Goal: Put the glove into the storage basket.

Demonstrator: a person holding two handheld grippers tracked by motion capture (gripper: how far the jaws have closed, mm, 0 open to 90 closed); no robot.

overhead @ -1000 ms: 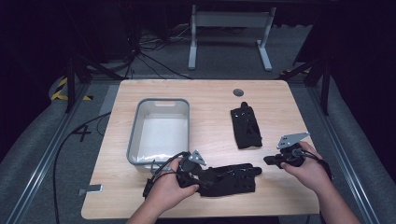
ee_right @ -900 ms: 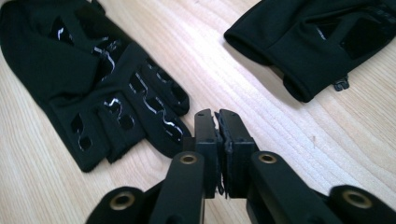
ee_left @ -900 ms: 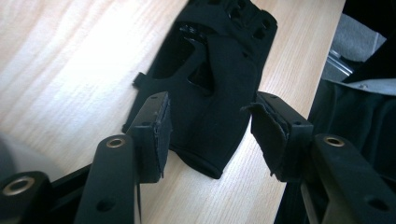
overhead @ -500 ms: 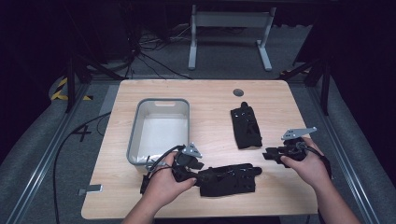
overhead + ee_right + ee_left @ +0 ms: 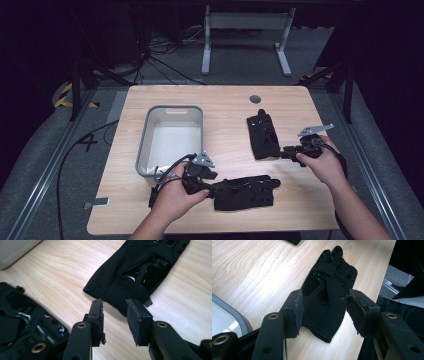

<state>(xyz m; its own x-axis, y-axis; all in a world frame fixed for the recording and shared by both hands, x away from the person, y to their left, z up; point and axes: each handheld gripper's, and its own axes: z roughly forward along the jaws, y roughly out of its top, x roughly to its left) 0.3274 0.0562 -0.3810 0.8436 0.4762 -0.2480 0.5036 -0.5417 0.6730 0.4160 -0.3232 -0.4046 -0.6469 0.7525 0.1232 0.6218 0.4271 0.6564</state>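
Moved: right gripper (image 5: 286,150) has drawn up to the far glove (image 5: 263,135), jaws just opened, nothing between them
Left gripper (image 5: 212,190): released, straddling the near glove (image 5: 245,192) at the desk's front edge
Bin (image 5: 145,145): no glove inside; both remain to be lifted

No legible text or labels

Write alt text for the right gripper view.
The right gripper hovers with jaws open, nothing between them, just short of the cuff of a black glove lying on the wooden table. A second black glove lies at lower left.
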